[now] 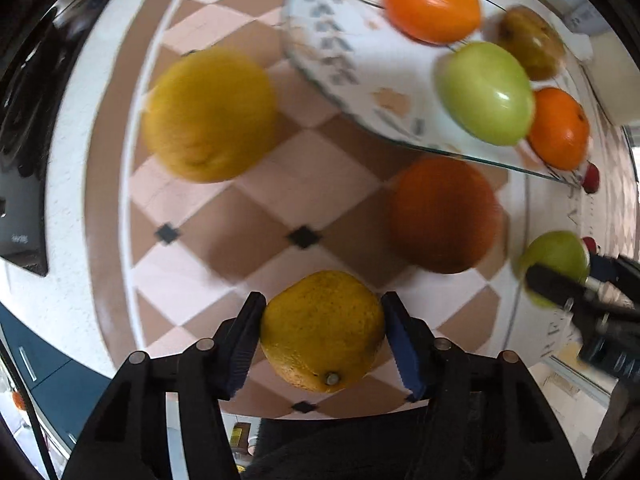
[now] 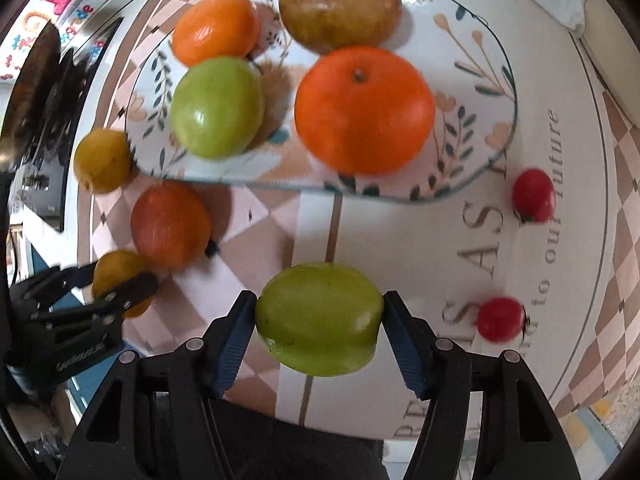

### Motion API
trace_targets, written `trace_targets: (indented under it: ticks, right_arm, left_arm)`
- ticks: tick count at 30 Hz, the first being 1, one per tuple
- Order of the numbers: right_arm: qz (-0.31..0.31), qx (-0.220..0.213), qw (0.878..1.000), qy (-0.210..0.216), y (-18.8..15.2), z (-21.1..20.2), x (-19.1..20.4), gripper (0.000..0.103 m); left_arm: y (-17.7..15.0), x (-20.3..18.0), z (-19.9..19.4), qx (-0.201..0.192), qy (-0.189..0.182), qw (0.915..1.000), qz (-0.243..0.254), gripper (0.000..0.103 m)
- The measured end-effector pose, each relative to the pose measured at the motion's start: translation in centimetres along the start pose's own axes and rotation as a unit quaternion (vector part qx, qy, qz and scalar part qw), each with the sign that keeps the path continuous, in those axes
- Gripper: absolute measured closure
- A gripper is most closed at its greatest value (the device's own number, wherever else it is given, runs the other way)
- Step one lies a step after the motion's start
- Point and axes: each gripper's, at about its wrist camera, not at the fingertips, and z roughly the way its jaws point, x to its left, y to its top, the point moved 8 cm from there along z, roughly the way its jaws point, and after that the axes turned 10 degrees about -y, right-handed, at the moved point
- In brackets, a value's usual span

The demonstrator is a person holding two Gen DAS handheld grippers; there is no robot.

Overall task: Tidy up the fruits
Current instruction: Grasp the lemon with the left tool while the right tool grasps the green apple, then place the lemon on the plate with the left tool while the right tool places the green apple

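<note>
- On the tablecloth [image 2: 420, 240], at 3 o'clock in the right wrist view: printed words "to our future" legible; larger capitals beside them only partly readable.
- On the left gripper [image 2: 120, 292] body, at 8 o'clock in that view: white lettering, too blurred to read.
- On the plate [image 2: 472, 40], upper half of the right wrist view: four fruits counted, namely two oranges [image 2: 364, 110], one green apple [image 2: 216, 108], one brown fruit [image 2: 340, 6].
- Off the plate: two yellow citrus, one dark orange [image 2: 170, 222], one green apple, two small red tomatoes [image 2: 534, 195].
- Between the left gripper [image 1: 322, 332] pads, at 6 o'clock in the left wrist view: yellow citrus [image 1: 322, 332], both pads touching its sides, jaws partly closed on it.
- Between the right gripper [image 2: 320, 320] pads, at 6 o'clock in the right wrist view: green fruit [image 2: 320, 320], pads touching both sides, jaws partly closed on it.
- Left wrist view only: second yellow citrus [image 1: 210, 114] large at 10 o'clock; black appliance [image 1: 24, 140] at 9 o'clock.
- Right wrist view only: both tomatoes whole; colourful letters at 11 o'clock, unreadable.
</note>
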Motion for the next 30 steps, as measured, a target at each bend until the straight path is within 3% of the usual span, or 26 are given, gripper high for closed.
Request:
trace_targets:
  ticks: [6, 11, 18, 24, 30]
  right_arm:
    - [0.037, 0.021, 0.998, 0.036, -1.2, 1.1, -0.9, 0.036]
    - [0.032, 0.011, 0.999, 0.029, -1.4, 1.0, -0.8, 0.036]
    - [0.047, -0.008, 0.997, 0.057, -1.8, -1.6, -1.5, 0.037]
    - [0.091, -0.07, 0.989, 0.096, 1.1, -7.4, -4.1, 0.037]
    - [0.107, -0.103, 0.987, 0.058, 6.9, -9.1, -7.6, 0.037]
  left_arm:
    - [0.5, -1.9, 0.2, -0.007, 0.012, 0.9996, 0.026, 0.046]
    - [0.5, -2.2, 0.2, -0.008, 0.011, 0.9996, 0.023, 0.046]
    - [0.3, -2.4, -3.4, -0.023, -0.04, 0.9989, 0.002, 0.046]
    - [3.6, -4.5, -11.1, -0.09, -0.084, 0.9924, 0.005, 0.046]
    - [9.2, -2.8, -13.6, -0.117, -0.064, 0.9911, 0.009, 0.046]
